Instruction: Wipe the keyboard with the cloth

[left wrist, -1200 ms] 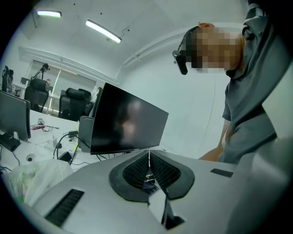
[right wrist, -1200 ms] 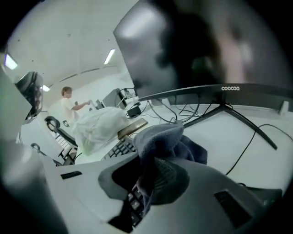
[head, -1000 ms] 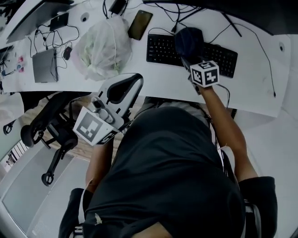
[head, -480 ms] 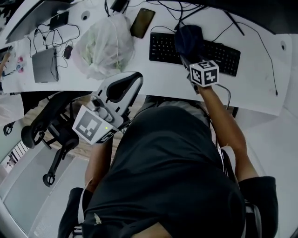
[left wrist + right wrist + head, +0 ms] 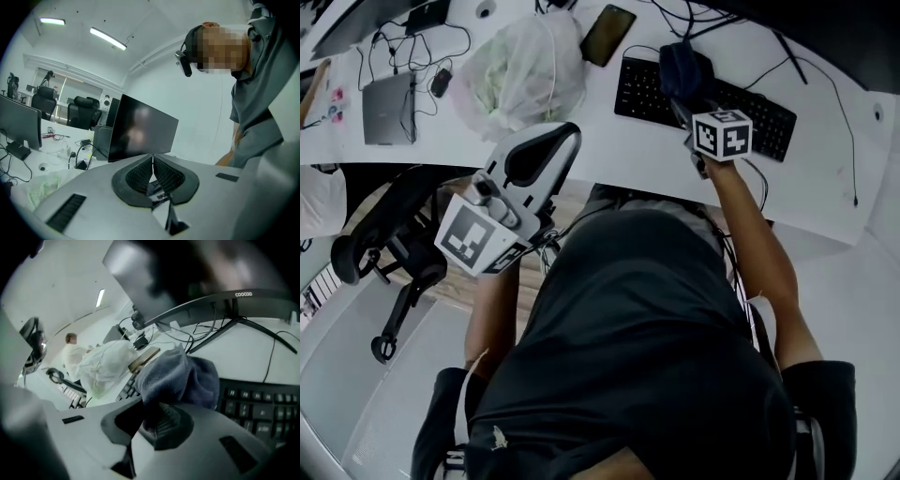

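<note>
A black keyboard lies on the white desk. A dark blue cloth rests bunched on its middle keys. My right gripper is shut on the cloth and holds it down on the keyboard. In the right gripper view the cloth bulges out of the right gripper, with keyboard keys to its right. My left gripper hangs off the desk's front edge, above the chair. In its own view the left gripper is shut on nothing and points up into the room.
A white plastic bag, a phone and a grey device with cables lie left of the keyboard. A black office chair stands below the desk edge. A monitor stand rises behind the keyboard.
The cloth in my right gripper has slid a little to the left along the keyboard. My left gripper has stayed off the desk, roughly where it was.
</note>
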Motion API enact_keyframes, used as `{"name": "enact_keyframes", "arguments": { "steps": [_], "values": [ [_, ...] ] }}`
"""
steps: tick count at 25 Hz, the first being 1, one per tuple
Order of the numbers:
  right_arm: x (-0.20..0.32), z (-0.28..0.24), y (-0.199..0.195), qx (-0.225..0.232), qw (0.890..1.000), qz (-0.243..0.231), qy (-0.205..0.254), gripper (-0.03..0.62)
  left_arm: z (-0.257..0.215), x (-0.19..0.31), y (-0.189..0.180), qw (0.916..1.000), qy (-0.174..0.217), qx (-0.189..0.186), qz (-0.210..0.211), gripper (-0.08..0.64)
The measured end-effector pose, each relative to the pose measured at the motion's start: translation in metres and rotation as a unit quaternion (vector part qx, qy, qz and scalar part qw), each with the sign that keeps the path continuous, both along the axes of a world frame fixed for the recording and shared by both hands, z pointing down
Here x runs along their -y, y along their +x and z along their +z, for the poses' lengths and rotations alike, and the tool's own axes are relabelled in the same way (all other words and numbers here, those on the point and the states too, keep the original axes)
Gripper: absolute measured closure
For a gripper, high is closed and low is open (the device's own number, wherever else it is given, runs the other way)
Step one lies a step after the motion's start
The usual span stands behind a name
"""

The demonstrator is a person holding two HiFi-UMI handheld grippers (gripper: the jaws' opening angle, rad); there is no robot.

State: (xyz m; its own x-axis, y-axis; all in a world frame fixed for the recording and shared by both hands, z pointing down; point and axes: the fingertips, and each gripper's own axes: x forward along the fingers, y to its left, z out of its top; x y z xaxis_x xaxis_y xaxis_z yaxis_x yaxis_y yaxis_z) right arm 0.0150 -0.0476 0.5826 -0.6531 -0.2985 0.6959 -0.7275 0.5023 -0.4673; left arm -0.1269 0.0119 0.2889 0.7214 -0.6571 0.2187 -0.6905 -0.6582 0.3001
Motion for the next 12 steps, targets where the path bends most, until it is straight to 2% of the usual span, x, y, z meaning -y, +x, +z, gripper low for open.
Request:
{"name": "enact_keyframes", "arguments": {
  "steps": [2, 4, 6, 8, 10, 12],
  "values": [
    [-0.05, 0.007, -0.011, 0.001, 0.999, -0.036, -0.03, 0.545, 0.0, 0.001, -0.005, 1.0, -0.001, -0.007, -0.007, 0.548],
    [-0.071, 0.011, -0.02, 0.008, 0.997, -0.064, -0.053, 0.545, 0.002, 0.0, -0.01, 0.9999, -0.004, -0.01, -0.011, 0.548],
    [-0.037, 0.002, -0.017, 0.004, 0.998, -0.056, -0.017, 0.545, 0.007, -0.001, -0.013, 0.9998, -0.009, -0.011, -0.014, 0.548],
    [0.017, -0.01, -0.006, -0.01, 0.999, -0.024, 0.029, 0.545, 0.01, 0.001, -0.012, 0.9998, -0.013, -0.011, -0.013, 0.548],
    [0.038, -0.01, 0.002, -0.019, 1.0, 0.003, 0.024, 0.545, 0.009, 0.004, -0.007, 0.9998, -0.012, -0.01, -0.008, 0.548],
    [0.006, -0.001, -0.002, -0.016, 1.0, -0.002, 0.0, 0.545, 0.006, 0.008, -0.002, 0.9999, -0.01, -0.01, -0.004, 0.548]
  ]
}}
